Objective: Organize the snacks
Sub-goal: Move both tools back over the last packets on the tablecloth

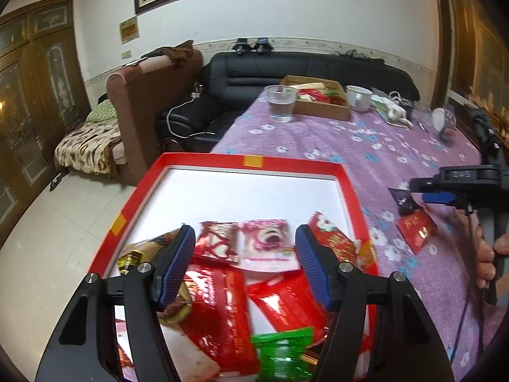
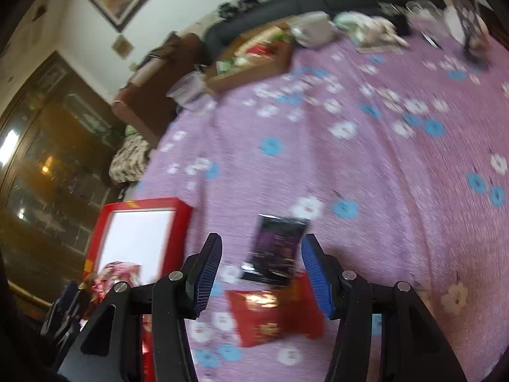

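The left tool point(image 1: 245, 264) is seen in the lower middle of the left wrist view, its jaws standing apart with nothing gripped between the blue pads. Beneath it lies the red box point(image 1: 254, 161) with a white floor, resting on the surface point(image 1: 397, 146), which is covered by a purple flowered cloth. Several snack packets are piled in the near part of the box: red packets point(image 1: 219, 312), a pink packet point(image 1: 267, 242) and a green packet point(image 1: 283, 353) at the bottom edge.

In the right wrist view, which is blurred, the right tool point(image 2: 261, 273) is held above the cloth with its jaws parted and nothing clamped. Between the pads, lower centre of the frame, a black packet point(image 2: 276, 248) lies on the cloth, its near edge overlapping a red packet point(image 2: 270, 315). Both lie outside the box, whose red rim is seen at lower left. At the top of both views a cardboard tray point(image 1: 321, 108) and a clear cup point(image 1: 281, 103) are seen on the far part of the surface.
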A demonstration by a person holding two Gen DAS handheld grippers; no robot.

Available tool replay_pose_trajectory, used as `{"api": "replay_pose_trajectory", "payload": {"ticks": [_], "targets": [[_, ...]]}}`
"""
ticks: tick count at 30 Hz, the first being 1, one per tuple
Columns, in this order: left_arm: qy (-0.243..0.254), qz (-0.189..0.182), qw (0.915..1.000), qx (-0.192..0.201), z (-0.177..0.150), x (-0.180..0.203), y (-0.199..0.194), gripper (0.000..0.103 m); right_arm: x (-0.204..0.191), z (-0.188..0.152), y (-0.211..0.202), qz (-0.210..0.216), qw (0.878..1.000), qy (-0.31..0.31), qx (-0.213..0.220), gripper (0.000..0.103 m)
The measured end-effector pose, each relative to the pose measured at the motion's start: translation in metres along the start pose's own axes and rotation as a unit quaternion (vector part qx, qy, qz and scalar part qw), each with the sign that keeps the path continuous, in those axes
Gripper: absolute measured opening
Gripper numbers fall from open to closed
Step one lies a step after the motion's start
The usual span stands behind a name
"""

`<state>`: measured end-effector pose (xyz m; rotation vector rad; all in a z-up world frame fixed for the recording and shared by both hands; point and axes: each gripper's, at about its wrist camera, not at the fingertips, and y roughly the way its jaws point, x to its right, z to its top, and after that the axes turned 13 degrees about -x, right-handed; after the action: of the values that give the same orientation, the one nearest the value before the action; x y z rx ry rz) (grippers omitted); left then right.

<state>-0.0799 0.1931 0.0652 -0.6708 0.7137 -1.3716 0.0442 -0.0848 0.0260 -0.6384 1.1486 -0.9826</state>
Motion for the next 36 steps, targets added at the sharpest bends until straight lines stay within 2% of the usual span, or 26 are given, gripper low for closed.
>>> {"api": "replay_pose_trajectory", "payload": {"ticks": [3, 5, 8, 12, 14, 18, 21, 25, 29, 32, 34, 36], "targets": [[0.009, -0.002, 1.0, 0.002, -0.003, 0.006, -0.004, 0.069, -0.009, 0.0, 0.008, -0.016, 1.0, -0.018, 0.002, 0.055], [0.013, -0.003, 0.9999, 0.003, -0.004, 0.009, -0.003, 0.076, -0.022, -0.001, 0.012, -0.037, 0.999, -0.039, 0.005, 0.055], [0.02, -0.007, 0.9998, 0.0, -0.007, 0.014, -0.004, 0.076, -0.029, -0.003, 0.026, -0.07, 0.996, -0.046, 0.0, 0.054], [0.031, -0.01, 0.9994, -0.002, -0.007, 0.021, -0.005, 0.076, -0.049, -0.005, 0.039, -0.179, 0.979, -0.091, 0.018, 0.04], [0.036, -0.012, 0.9993, -0.002, -0.008, 0.024, -0.007, 0.076, -0.055, -0.006, 0.043, -0.21, 0.971, -0.108, 0.023, 0.039], [0.061, -0.023, 0.9979, -0.001, -0.007, 0.038, -0.013, 0.076, -0.041, -0.002, 0.033, -0.216, 0.971, -0.099, 0.021, 0.036], [0.101, -0.042, 0.994, -0.005, -0.002, 0.06, -0.015, 0.076, -0.009, 0.0, 0.013, -0.235, 0.969, -0.077, 0.024, 0.036], [0.175, -0.072, 0.9819, -0.014, 0.007, 0.103, -0.011, 0.076, 0.035, 0.003, -0.004, -0.266, 0.962, -0.053, 0.02, 0.037], [0.252, -0.087, 0.9634, -0.026, 0.019, 0.151, 0.007, 0.075, 0.074, -0.002, -0.023, -0.22, 0.975, -0.028, 0.031, 0.04], [0.308, -0.086, 0.9468, -0.033, 0.026, 0.176, 0.021, 0.075, 0.078, -0.003, -0.025, -0.207, 0.977, -0.039, 0.039, 0.042], [0.331, -0.093, 0.9381, -0.043, 0.03, 0.184, 0.027, 0.075, 0.076, -0.005, -0.023, -0.207, 0.976, -0.05, 0.04, 0.05], [0.358, -0.109, 0.9253, -0.059, 0.031, 0.193, 0.032, 0.075, 0.073, -0.006, -0.021, -0.21, 0.975, -0.061, 0.036, 0.054]]}}
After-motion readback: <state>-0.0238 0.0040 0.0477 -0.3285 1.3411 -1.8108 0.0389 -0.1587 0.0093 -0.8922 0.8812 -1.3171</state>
